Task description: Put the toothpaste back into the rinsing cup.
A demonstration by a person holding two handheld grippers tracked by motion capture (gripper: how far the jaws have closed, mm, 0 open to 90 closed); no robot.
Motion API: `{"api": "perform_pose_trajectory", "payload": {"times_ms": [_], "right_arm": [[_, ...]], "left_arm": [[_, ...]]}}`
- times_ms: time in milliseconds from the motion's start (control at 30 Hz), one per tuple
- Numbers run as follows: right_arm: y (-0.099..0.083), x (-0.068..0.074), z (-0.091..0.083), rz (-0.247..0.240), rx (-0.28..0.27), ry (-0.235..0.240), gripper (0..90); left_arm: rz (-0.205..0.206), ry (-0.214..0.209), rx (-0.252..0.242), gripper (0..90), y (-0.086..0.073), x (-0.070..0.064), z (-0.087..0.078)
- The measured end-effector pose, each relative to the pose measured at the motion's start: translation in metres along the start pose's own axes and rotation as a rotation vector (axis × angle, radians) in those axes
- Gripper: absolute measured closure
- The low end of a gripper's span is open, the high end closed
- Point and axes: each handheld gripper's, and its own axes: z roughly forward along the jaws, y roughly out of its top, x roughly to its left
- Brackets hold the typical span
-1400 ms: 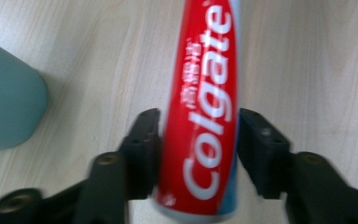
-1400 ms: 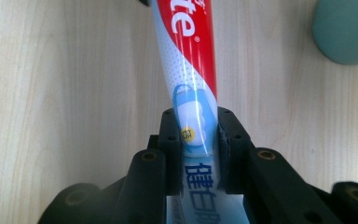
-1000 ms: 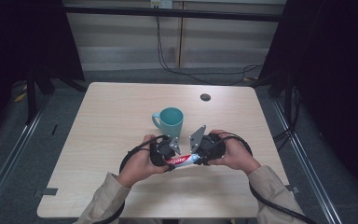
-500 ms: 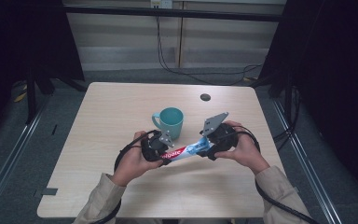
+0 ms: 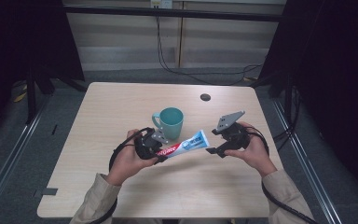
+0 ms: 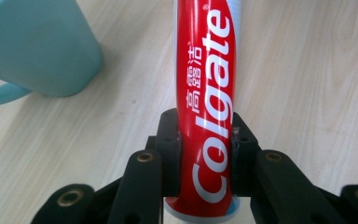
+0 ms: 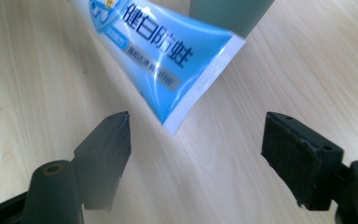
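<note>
Left claw (image 5: 161, 145) pinches a Colgate toothpaste tube (image 5: 182, 145) near its red cap end, both black jaws pressed against the tube's sides, as the left gripper view shows closely, with the red printed band (image 6: 206, 112) running up between the jaws. Held this way, the tube is lifted off the wooden bench (image 5: 121, 107) and slants up toward the right, its flat blue crimped end pointing at the right claw (image 5: 216, 148). Right claw is spread wide and grips nothing; in the right gripper view its two jaws stand well apart with the tube's blue end (image 7: 177, 60) hanging just beyond them, apart from both pads. A teal mug (image 5: 170, 122) stands upright on the bench just behind the tube, its handle turned to the left, and its side also appears in the left gripper view (image 6: 37, 46). A small dark round spot (image 5: 205, 97) sits on the bench farther back, toward the right. A person's two hands hold the grippers, beige sleeves reaching in from the near edge, with black cables trailing from each gripper.
</note>
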Motion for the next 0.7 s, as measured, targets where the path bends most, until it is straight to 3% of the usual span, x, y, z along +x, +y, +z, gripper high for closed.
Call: {"api": "perform_pose_trajectory", "payload": {"times_ms": [167, 333, 400, 700], "right_arm": [[-0.009, 0.0, 0.005, 0.062, -0.029, 0.024, 24.5], [-0.014, 0.003, 0.013, 0.109, -0.044, 0.056, 26.2], [-0.015, 0.005, 0.017, 0.13, -0.073, 0.073, 27.1], [-0.011, 0.013, 0.027, 0.195, -0.1, 0.091, 27.9]], "left_arm": [[-0.034, 0.004, -0.038, 71.8, 0.0, 0.002, -0.002], [-0.034, 0.007, -0.042, 71.8, 0.0, 0.003, -0.001], [-0.042, 0.006, -0.05, 71.8, 0.001, 0.003, 0.0], [-0.057, 0.007, -0.069, 71.7, 0.004, 0.0, 0.006]]}}
